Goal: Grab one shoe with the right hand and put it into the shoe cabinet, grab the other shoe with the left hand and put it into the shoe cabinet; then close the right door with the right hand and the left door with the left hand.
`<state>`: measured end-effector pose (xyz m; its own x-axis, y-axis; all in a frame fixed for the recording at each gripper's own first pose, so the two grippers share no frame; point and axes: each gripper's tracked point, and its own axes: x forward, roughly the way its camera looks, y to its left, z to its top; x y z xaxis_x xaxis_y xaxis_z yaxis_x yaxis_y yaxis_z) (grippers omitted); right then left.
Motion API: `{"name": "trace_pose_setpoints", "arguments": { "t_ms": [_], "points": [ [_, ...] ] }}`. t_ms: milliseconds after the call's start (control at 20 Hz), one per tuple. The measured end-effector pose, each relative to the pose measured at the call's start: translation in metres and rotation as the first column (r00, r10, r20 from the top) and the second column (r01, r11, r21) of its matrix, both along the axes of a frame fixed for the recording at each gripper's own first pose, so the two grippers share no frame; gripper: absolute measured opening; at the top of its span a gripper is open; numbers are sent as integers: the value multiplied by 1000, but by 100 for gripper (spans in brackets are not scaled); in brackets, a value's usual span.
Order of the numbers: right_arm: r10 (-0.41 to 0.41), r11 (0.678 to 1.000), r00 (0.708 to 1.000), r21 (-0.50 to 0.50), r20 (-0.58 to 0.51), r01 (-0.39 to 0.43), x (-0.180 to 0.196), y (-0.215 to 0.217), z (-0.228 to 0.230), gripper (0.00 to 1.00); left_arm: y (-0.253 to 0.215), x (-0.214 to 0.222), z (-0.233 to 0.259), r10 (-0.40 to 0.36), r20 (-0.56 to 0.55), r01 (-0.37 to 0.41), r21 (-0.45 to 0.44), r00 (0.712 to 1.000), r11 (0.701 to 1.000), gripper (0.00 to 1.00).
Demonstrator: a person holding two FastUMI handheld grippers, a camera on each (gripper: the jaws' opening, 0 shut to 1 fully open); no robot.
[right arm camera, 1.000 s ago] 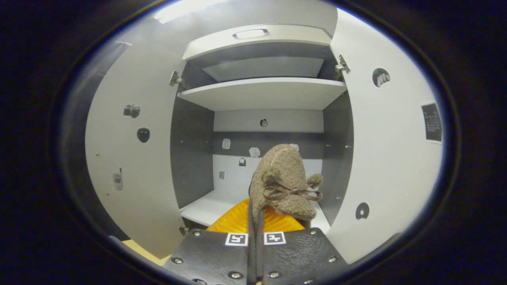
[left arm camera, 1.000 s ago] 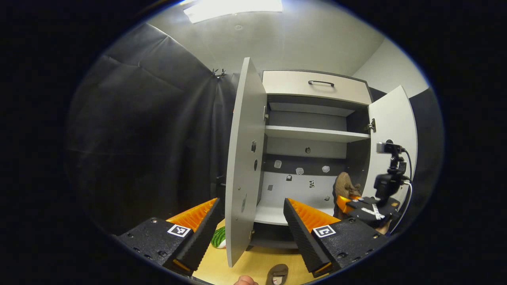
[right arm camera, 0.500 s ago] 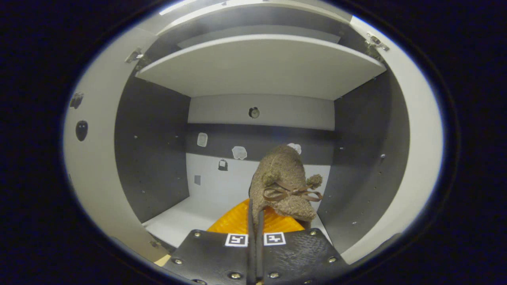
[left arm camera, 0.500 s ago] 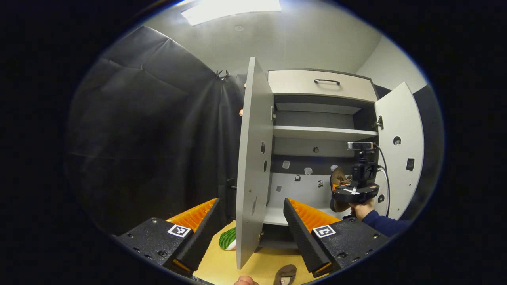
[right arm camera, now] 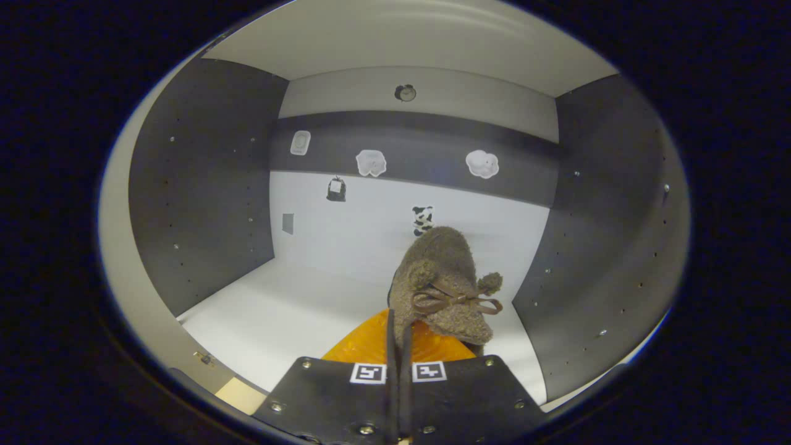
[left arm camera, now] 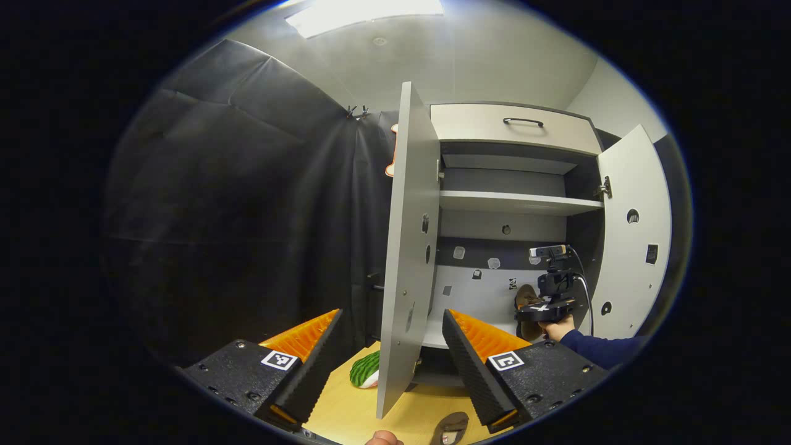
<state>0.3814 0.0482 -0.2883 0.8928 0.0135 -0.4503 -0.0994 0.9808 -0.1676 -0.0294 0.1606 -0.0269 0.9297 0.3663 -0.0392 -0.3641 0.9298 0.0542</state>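
Right tongs clamped on brown shoe, inside shoe cabinet for set-down; left tongs spread wide, empty, awaiting second shoe.

Shoe cabinet: both doors stand wide, front opening unblocked. Left door edge-on between the spread fingers of the left gripper, straight ahead. Lower compartment floor bare at left and centre. At its right side, right gripper pinches a brown shoe near the right wall. Shelf caps the compartment above.
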Motion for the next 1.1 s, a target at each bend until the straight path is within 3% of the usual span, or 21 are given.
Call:
{"name": "trace_pose_setpoints", "arguments": {
  "t_ms": [150, 200, 250, 350, 450, 500, 650, 800, 1100],
  "points": [
    [-19, 1000, 1000, -23, 9, 19, 5, -5, -2, 2, -1, 2, -5, 2, -8, -2, -7, 1000, 1000, 96],
    [-15, 1000, 1000, -17, -5, 15, 2, -5, -4, 18, -1, 3, -6, 3, -10, -3, -9, 1000, 1000, 96],
    [-13, 1000, 1000, -12, -22, 13, -1, -6, -10, 22, -2, 3, -8, 2, -11, -2, -12, 1000, 1000, 93],
    [-7, 1000, 1000, 14, -23, 8, -4, -4, -12, 26, -5, 5, -10, -6, -14, 5, -19, 1000, 1000, 96],
    [-7, 1000, 1000, 10, -9, 7, -7, -6, -6, 55, -7, 7, -13, -13, -19, 13, -21, 1000, 1000, 100],
    [-6, 1000, 1000, 1, 6, 6, -12, -8, 1, 63, -9, 8, -14, -18, -22, 18, -21, 1000, 1000, 93],
    [4, 1000, 999, 7, 54, -5, -25, -6, 27, 78, -18, 11, -15, -42, -23, 42, -20, 999, 999, 96],
    [13, 999, 992, 32, 124, -17, -49, -6, 67, 78, -34, 16, -16, -91, -24, 90, -20, 996, 996, 100],
    [51, 991, 958, 103, 281, -83, -118, 6, 162, 77, -72, 29, -50, -203, -83, 200, -51, 976, 979, 96]
  ]
}}
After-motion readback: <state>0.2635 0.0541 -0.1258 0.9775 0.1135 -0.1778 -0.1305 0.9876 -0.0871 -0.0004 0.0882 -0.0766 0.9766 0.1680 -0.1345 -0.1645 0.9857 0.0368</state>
